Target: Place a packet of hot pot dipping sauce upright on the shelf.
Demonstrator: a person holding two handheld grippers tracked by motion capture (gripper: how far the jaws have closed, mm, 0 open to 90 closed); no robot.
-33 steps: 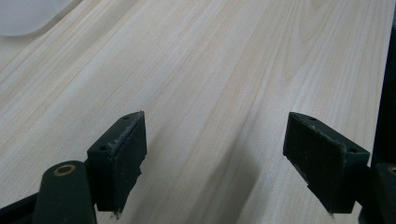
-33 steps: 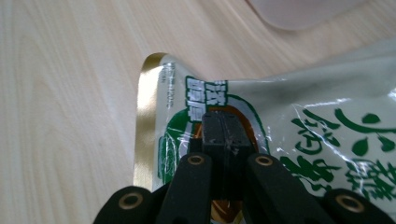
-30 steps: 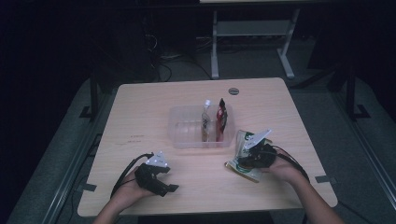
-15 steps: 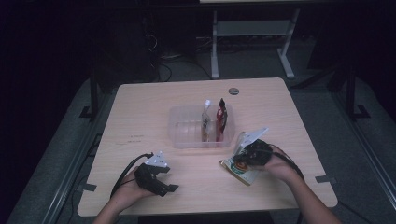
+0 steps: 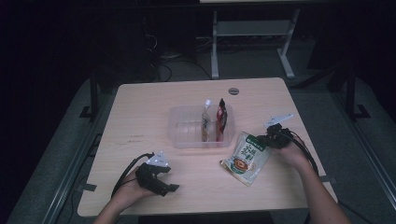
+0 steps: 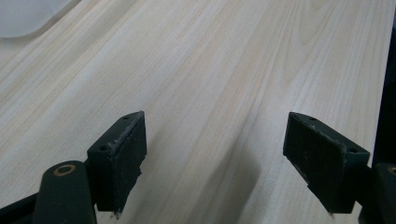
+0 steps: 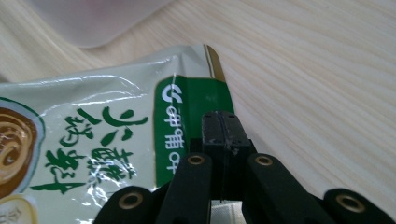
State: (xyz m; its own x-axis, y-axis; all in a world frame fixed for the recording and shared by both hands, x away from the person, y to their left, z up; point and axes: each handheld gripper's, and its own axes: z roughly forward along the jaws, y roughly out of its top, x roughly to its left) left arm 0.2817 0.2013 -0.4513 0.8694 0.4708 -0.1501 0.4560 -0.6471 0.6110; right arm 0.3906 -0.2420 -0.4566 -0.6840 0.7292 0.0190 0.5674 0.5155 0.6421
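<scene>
A: How is the left gripper [image 5: 161, 179] set, at the table's [image 5: 140, 116] near edge?

B: Spread, with nothing between its jaws.

A: And the food pouch [image 5: 246, 157]?

B: It is pinched at its green top edge [image 7: 196, 105] by the right gripper [image 7: 223, 128], just beside the clear bin [image 5: 191, 128]. It is judged light, limp and slick; the flat seal is best held.

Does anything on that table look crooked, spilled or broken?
Nothing spilled or broken. The green food pouch lies askew beside the clear bin, its top edge pinched in the right claw; two packets stand inside the bin.
</scene>
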